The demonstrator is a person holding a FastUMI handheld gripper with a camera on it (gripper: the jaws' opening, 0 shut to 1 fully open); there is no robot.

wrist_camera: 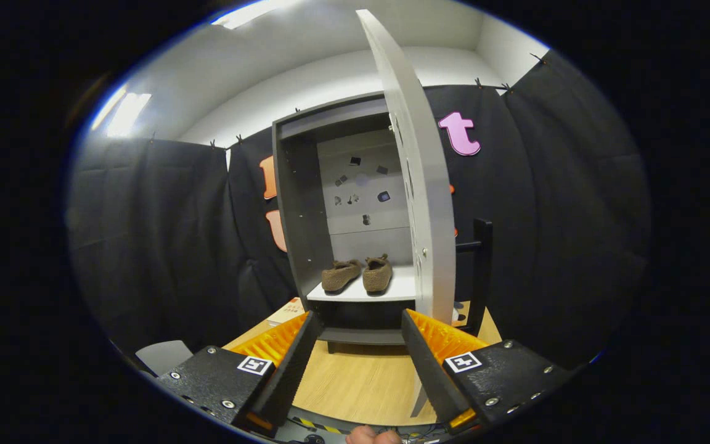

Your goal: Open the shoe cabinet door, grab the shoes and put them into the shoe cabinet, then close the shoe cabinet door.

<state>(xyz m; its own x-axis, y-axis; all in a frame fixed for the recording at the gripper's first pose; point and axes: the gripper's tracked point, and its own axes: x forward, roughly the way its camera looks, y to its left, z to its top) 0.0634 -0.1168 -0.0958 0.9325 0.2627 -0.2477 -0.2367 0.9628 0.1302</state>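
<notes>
A dark grey shoe cabinet [296, 203] stands ahead on a wooden table, its white door [420, 185] swung open toward me on the right side. A pair of brown fuzzy shoes [358, 274] rests side by side on the white shelf [392, 290] inside the cabinet. My gripper [358, 320] is open, well short of the cabinet, with nothing between its fingers. The right finger [426, 364] sits just left of the door's lower edge; whether it touches the door is unclear.
The wooden tabletop [355, 376] stretches between the fingers and the cabinet. A thin book or card [287, 311] lies left of the cabinet base. A black post [483, 271] rises behind the door. A grey chair back [164, 354] shows low left, a person's fingertips [370, 436] at the bottom.
</notes>
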